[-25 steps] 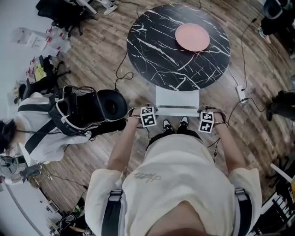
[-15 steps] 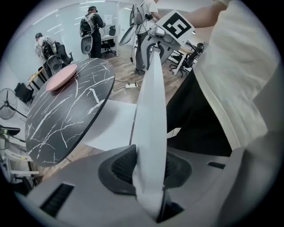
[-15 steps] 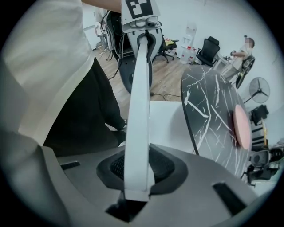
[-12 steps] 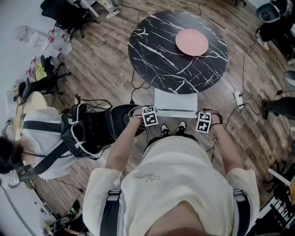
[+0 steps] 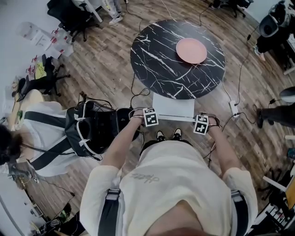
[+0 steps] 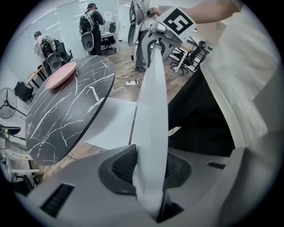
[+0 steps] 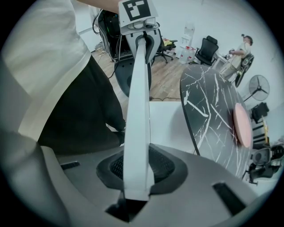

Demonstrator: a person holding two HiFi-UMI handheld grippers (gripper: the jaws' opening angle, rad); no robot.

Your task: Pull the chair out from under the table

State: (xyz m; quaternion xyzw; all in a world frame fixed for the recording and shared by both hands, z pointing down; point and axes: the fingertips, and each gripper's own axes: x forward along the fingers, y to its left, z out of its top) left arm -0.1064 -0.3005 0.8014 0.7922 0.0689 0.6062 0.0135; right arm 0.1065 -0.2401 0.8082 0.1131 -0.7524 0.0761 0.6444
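Two hand-held tools clamp the top edge of a white chair [image 5: 173,108], one near each end of its thin backrest [image 6: 151,97]; the chair stands directly in front of the person, between their feet and a round surface [image 5: 156,64]; most of its flat white seat [image 7: 168,119] lies in the open, with only the far edge reaching under the near rim of the surface. The left tool [image 6: 148,170] has its dark ribbed pads drawn in narrow, pressing on both faces of the backrest, which runs away toward the other tool; it points steeply down; the right tool [image 7: 135,166] has the same hold, pads close together on the backrest edge, and points straight down; each carries a cube [image 5: 150,116] with black and white square markers. The person wears a pale short-sleeved top, dark trousers and dark shoes [image 5: 160,135], toes just behind the chair; the surface is black with white marble veining; a pink plate [image 5: 191,50] lies on its far right part, well apart from the chair. Wood floor [image 5: 106,73] lies all round, with a white power strip [image 5: 233,109] just right of the surface; to the left, another person [image 5: 41,133] in white bends over, wearing a bulky black pack [image 5: 90,131]; black office chairs [image 5: 69,14] stand at the far left.
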